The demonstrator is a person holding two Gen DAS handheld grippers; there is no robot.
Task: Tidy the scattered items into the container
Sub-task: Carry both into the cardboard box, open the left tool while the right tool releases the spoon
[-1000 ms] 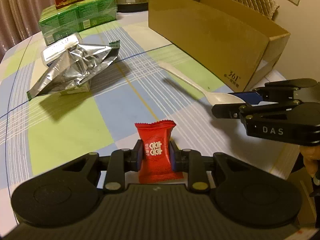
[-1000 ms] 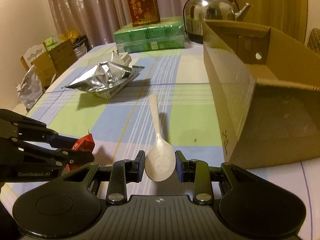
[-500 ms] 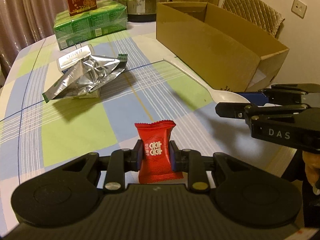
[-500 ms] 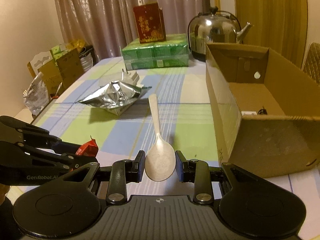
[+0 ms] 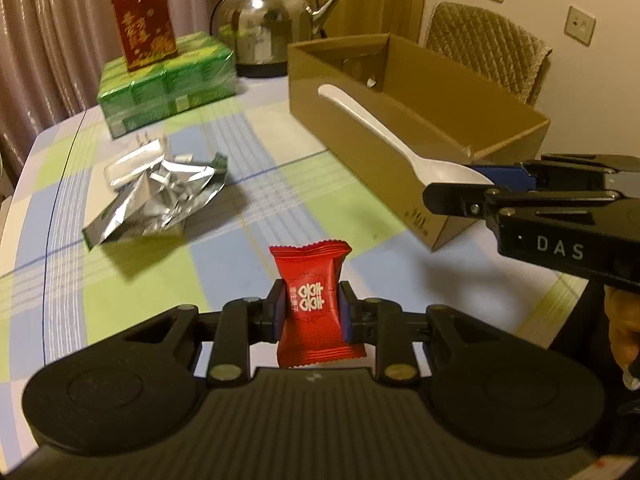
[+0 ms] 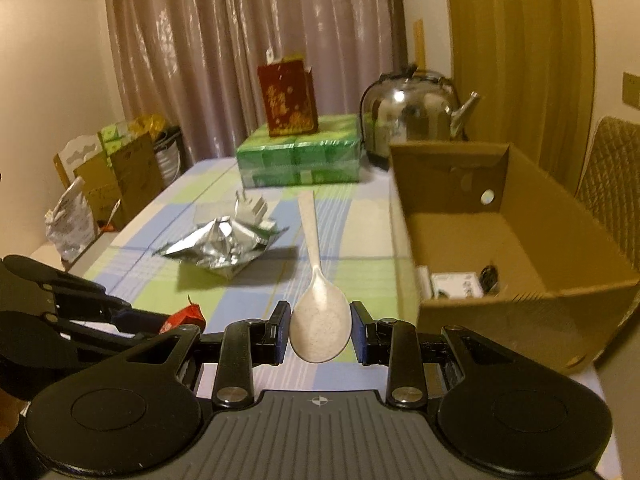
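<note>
My left gripper (image 5: 312,312) is shut on a red candy packet (image 5: 314,300), held upright above the checked tablecloth. To its right, my right gripper (image 5: 460,184) is shut on the bowl of a white spoon (image 5: 384,136), whose handle points away toward the box. In the right wrist view that gripper (image 6: 320,330) clamps the spoon (image 6: 316,280) by its bowl, and the left gripper (image 6: 132,320) with the red candy packet (image 6: 182,318) shows at lower left. The open cardboard box (image 6: 520,216) stands to the right with small items on its floor. A crumpled silver foil bag (image 5: 160,196) lies on the table.
A stack of green packs (image 5: 168,84) with a red carton (image 5: 144,24) on top stands at the far end, beside a steel kettle (image 5: 272,28). A quilted chair (image 5: 492,48) sits behind the box. Bags and cartons (image 6: 108,176) crowd the floor left of the table.
Both grippers have risen with their loads, so the table lies lower and the inside of the box has come into sight. Neither grip has changed.
</note>
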